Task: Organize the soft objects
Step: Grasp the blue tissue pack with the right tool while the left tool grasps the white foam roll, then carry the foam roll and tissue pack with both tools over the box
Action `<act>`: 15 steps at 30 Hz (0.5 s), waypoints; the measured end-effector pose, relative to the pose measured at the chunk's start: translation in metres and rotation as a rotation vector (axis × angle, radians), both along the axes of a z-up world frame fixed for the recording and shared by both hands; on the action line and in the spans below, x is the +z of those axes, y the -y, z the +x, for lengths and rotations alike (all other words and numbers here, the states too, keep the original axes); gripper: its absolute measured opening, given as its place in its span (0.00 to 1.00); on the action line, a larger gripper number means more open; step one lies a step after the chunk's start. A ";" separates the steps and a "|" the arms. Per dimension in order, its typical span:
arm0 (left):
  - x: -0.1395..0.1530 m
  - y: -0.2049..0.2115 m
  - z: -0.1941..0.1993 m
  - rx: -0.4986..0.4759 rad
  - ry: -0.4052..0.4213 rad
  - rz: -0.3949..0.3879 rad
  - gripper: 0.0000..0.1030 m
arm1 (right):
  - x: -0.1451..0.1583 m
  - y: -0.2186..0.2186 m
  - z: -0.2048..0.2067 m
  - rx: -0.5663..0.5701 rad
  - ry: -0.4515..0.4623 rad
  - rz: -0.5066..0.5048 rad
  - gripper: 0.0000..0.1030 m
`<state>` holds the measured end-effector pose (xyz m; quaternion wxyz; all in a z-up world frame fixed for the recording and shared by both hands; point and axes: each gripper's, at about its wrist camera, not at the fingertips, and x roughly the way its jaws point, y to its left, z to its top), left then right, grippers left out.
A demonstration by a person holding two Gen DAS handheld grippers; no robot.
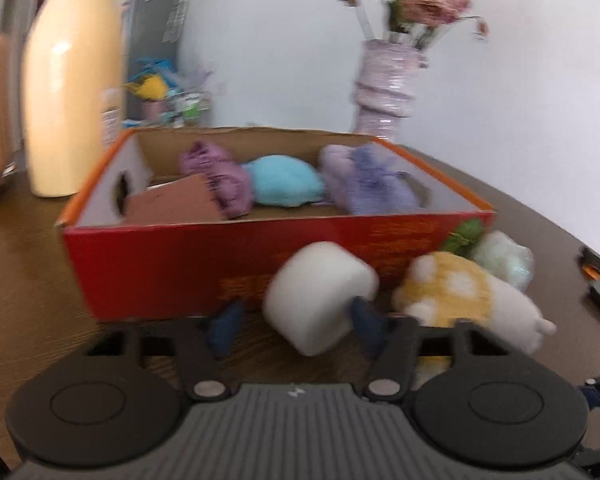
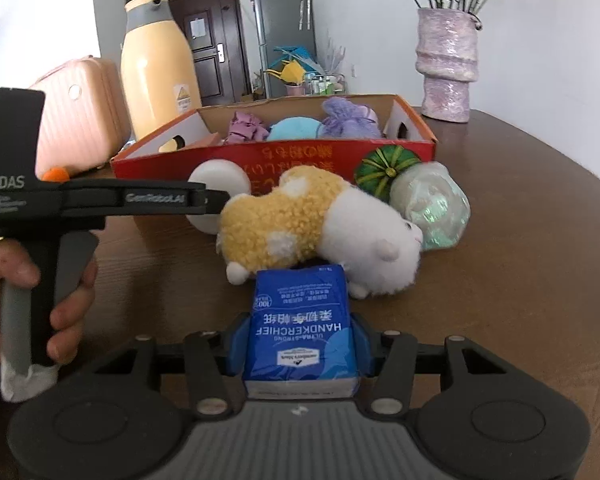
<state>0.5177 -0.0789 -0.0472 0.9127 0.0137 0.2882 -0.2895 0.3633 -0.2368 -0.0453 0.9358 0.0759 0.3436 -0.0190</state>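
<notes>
Dark wood counter (image 2: 520, 240) under a white wall carries a red cardboard box (image 2: 228, 164), open at the top, at twelve o'clock from both my claws. Inside it lie a purple cloth bundle (image 2: 246, 126), a sky-blue plush (image 2: 294, 128) and a lavender plush (image 2: 348, 118); my left camera also shows a brown block (image 1: 172, 202) at the box's nine o'clock end. Outside, against the box's near wall, sit a white foam cylinder (image 1: 320, 300), a yellow-and-white plush animal (image 2: 308, 228), a green striped pumpkin (image 2: 388, 166) and a pale green wrapped ball (image 2: 430, 204). My left claw (image 1: 296, 326) has its blue pads on either side of the foam cylinder, though blur keeps me from telling whether they press it. My right claw (image 2: 300, 344) pinches a blue handkerchief pack (image 2: 302, 324), just at six o'clock of the plush animal.
</notes>
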 end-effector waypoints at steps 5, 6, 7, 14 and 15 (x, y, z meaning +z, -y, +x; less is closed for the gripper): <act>0.002 0.012 -0.015 -0.055 0.053 0.009 0.30 | 0.001 0.001 -0.010 -0.015 0.012 0.011 0.49; 0.004 0.011 -0.020 -0.048 0.061 0.011 0.29 | 0.002 0.000 -0.012 -0.015 0.012 0.009 0.49; 0.007 0.009 -0.025 -0.037 0.067 0.006 0.29 | 0.002 0.001 -0.014 -0.016 0.013 0.008 0.49; 0.039 -0.020 -0.081 0.048 0.134 0.002 0.29 | 0.025 -0.004 -0.044 0.001 0.086 -0.040 0.49; 0.044 -0.024 -0.090 0.063 0.132 0.006 0.29 | 0.030 -0.005 -0.049 0.000 0.103 -0.045 0.49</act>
